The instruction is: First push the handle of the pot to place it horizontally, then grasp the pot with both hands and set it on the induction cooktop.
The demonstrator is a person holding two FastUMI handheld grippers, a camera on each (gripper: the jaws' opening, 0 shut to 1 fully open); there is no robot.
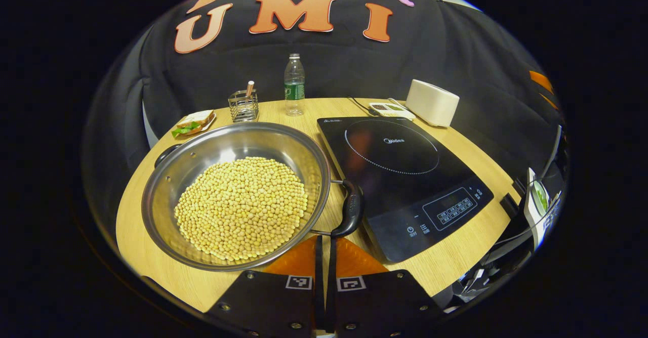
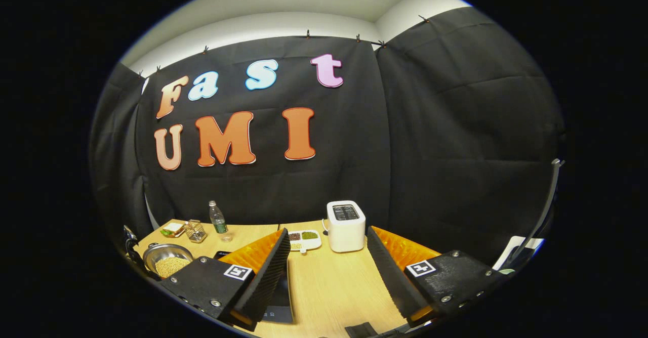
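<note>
A steel pot [image 1: 223, 148] full of yellow beans [image 1: 242, 207] sits on the wooden table [image 1: 152, 247], left of the black induction cooktop [image 1: 405, 176]. Its black right handle [image 1: 351, 209] lies close against the cooktop's left edge, and a second handle [image 1: 165, 154] shows at the far left rim. My left gripper [image 1: 324, 249] is shut, its tips just below the right handle's lower end. My right gripper [image 2: 329, 277] hangs open high above the table with nothing between its fingers. From there the pot [image 2: 168, 260] appears small at the lower left, and the cooktop [image 2: 281, 297] shows partly behind one finger.
At the back of the table stand a water bottle [image 1: 294, 85], a wire holder [image 1: 243, 106] and a plate with a sandwich [image 1: 194, 123]. A white toaster [image 1: 432, 102] and a small divided dish [image 2: 302, 240] lie behind the cooktop. Cables and gear sit off the table's right edge.
</note>
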